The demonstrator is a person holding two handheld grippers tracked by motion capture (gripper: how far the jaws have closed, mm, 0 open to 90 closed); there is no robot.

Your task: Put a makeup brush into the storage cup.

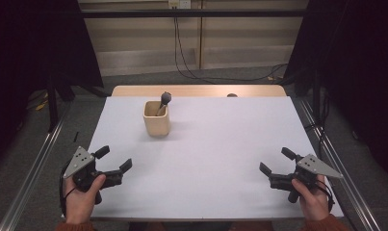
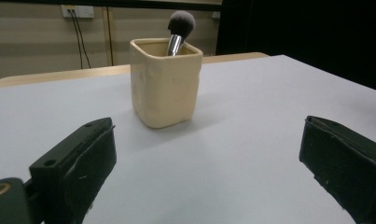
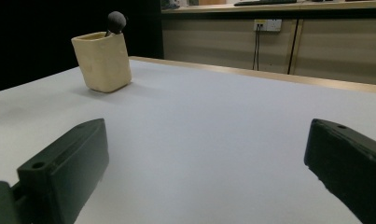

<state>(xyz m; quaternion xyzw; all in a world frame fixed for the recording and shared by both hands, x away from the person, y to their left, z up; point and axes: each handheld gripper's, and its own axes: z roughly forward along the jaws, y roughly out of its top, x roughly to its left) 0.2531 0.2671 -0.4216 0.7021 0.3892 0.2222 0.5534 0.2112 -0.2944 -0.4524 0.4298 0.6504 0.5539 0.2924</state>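
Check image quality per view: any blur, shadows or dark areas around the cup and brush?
High view: even light, cup casts a soft shadow to its right, corners black. Left gripper view: brush and cup sharp, near jaws soft. Right gripper view: cup slightly soft, black backdrop behind.

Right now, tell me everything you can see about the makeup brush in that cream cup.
The makeup brush stands head-up in the square cream cup, leaning against its rim. It has a rounded, dark grey bristle head above a shiny silver metal ferrule; the handle is hidden inside the cup. The cup stands upright on the white table, toward its far left part. Both grippers, the left gripper and the right gripper, are open near the table's near edge, well apart from the brush.
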